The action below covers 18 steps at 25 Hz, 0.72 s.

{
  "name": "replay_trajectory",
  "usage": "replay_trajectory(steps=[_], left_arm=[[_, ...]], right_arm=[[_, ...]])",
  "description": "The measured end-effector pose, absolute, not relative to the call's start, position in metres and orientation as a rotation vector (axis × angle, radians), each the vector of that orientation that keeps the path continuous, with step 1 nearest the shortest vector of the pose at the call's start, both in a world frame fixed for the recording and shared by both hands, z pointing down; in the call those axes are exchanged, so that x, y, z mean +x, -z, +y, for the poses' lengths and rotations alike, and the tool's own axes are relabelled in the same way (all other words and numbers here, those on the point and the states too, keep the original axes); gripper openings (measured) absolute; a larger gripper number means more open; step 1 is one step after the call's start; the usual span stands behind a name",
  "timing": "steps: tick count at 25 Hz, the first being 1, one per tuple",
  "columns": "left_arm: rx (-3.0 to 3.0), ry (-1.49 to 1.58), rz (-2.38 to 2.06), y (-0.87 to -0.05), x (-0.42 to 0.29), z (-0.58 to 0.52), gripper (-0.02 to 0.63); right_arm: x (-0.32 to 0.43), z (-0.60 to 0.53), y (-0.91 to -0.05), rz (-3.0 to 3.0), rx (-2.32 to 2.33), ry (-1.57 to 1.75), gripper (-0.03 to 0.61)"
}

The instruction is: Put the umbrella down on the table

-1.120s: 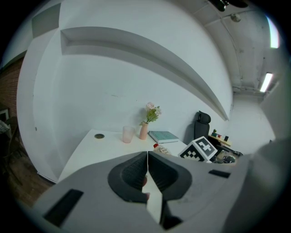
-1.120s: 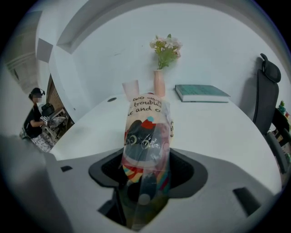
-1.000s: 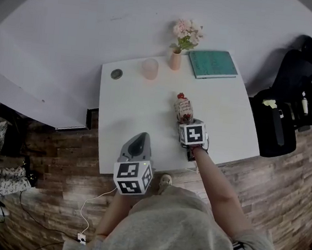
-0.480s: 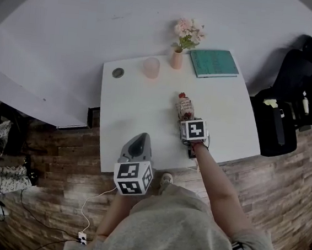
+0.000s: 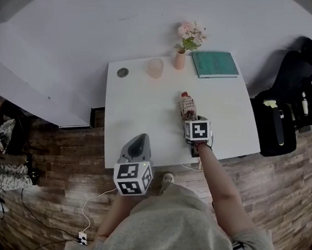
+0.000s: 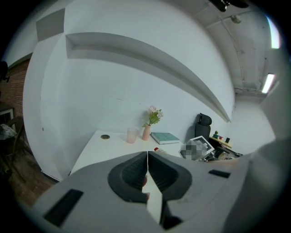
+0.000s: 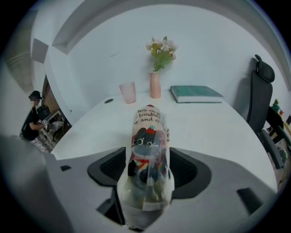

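**Head view.** Folded umbrella [image 5: 188, 105] lies lengthwise on the white table [image 5: 141, 109], right of centre, red tip toward the far wall. Its near end sits in the right gripper [image 5: 191, 119]. The left gripper [image 5: 137, 143] hangs over the table's near edge, well apart from the umbrella. A pink cup [image 5: 155, 67], flower vase [image 5: 179, 59], teal book [image 5: 215, 64] and small round disc [image 5: 122, 72] line the far edge. The middle of the table is open. A black chair [image 5: 290, 91] stands off the right side.

**Left gripper view.** The jaws are closed together with nothing between them.

**Right gripper view.** The jaws have just been opening and now stand wide. The umbrella lies between the pads [image 7: 112, 167], which seem at most to brush its sleeve rather than clamp it. It looks set down.

**Handling, judged.**
- Weight and stiffness: light, with a stiff core under soft bunched fabric.
- Surface: the glossy clear sleeve is likely slippery.
- Rolling: the round body may roll if nudged.
- Where to grip: best around the thick near end, across the width.

**Room, judged.** There is free space behind for backing straight out. The near table edge is close to the umbrella's butt, so avoid dragging it that way.
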<state>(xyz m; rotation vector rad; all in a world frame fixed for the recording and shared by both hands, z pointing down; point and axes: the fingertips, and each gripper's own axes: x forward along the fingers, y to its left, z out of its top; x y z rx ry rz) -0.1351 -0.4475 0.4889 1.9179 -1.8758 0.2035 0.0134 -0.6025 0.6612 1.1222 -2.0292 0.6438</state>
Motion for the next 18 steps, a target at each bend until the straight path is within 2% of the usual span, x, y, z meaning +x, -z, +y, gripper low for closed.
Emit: replay_trajectory(steps=[18], left_arm=[[2.002, -0.199, -1.834, -0.473, -0.131, -0.368, 0.009]], right_arm=[[0.017, -0.489, -0.568, -2.244, 1.245, -0.601, 0.265]])
